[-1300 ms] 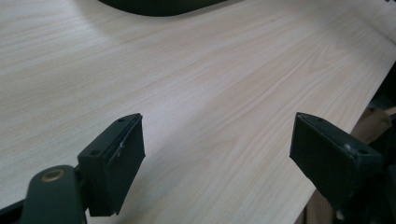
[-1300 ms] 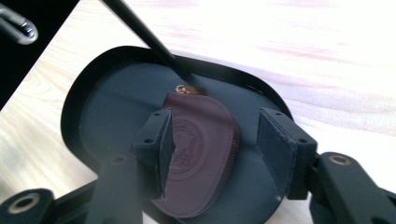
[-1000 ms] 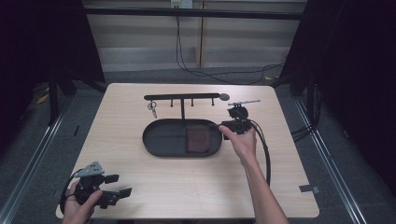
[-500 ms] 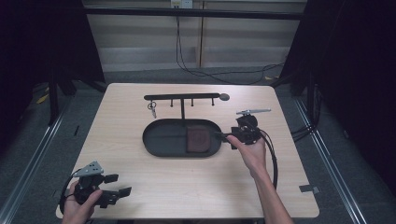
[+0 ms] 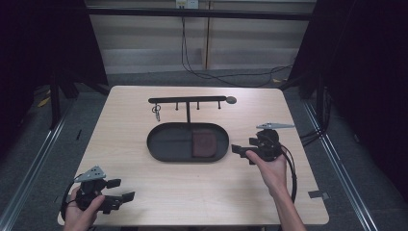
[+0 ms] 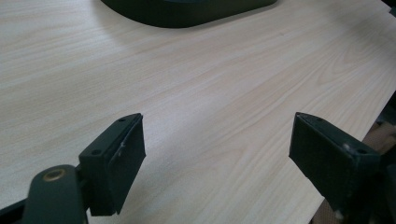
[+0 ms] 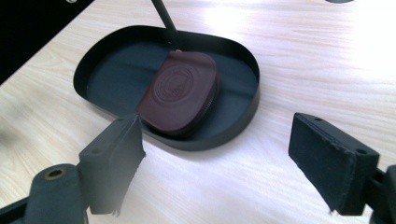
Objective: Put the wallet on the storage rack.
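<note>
The round embossed emblem on the brown leather pouch [image 7: 180, 93] was too blurred to read. The pale wood-grain tabletop [image 5: 202, 187] stood in a dark room. The pouch lay in the black oval tray [image 5: 166, 144], right of centre. Both the left gripper [image 5: 122, 190] and right gripper [image 5: 242, 153] gaped wide, empty.

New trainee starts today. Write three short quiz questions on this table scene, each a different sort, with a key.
1. True or false: the brown pouch lies inside the black oval tray.
2. Which gripper is nearer the tray? A) left gripper B) right gripper
3. Fill in: keys hang from the black ____ behind the tray.

Key: 1 true; 2 B; 3 rack.
</note>
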